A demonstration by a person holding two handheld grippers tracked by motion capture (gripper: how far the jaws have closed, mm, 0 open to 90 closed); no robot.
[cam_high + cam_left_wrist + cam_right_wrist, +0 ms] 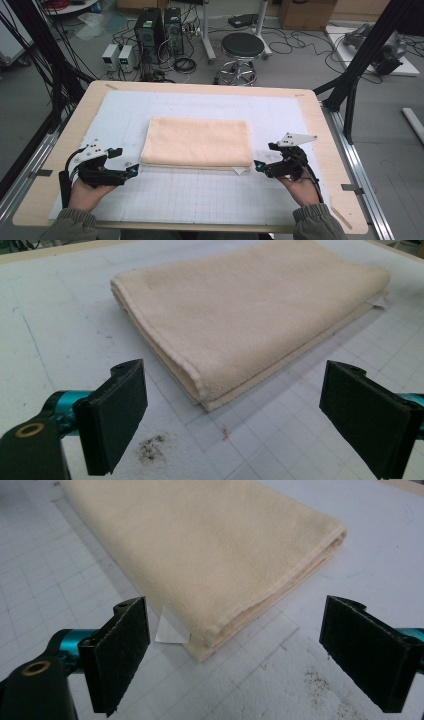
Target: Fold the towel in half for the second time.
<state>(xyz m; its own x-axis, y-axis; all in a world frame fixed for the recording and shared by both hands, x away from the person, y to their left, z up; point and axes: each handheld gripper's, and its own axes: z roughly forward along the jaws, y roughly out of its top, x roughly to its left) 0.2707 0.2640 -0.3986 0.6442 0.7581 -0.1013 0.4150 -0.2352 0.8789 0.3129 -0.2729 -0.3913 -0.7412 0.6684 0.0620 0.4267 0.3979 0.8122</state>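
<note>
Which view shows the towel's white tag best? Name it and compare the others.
The right gripper view: the white tag sticks out from under the folded towel at its near corner, close and sharp. The high view shows it as a small white speck; the left gripper view shows a sliver at the far corner.

One towel, folded, cream, on the mat. One white tag at its near corner. One gridded mat, one table.

Two grippers: left gripper, right gripper, each with two black jaws set wide apart. Two hands, one per gripper.

Floor beyond: one round stool, two black computer towers, two small white boxes, one cardboard box. Cables too many to count.
</note>
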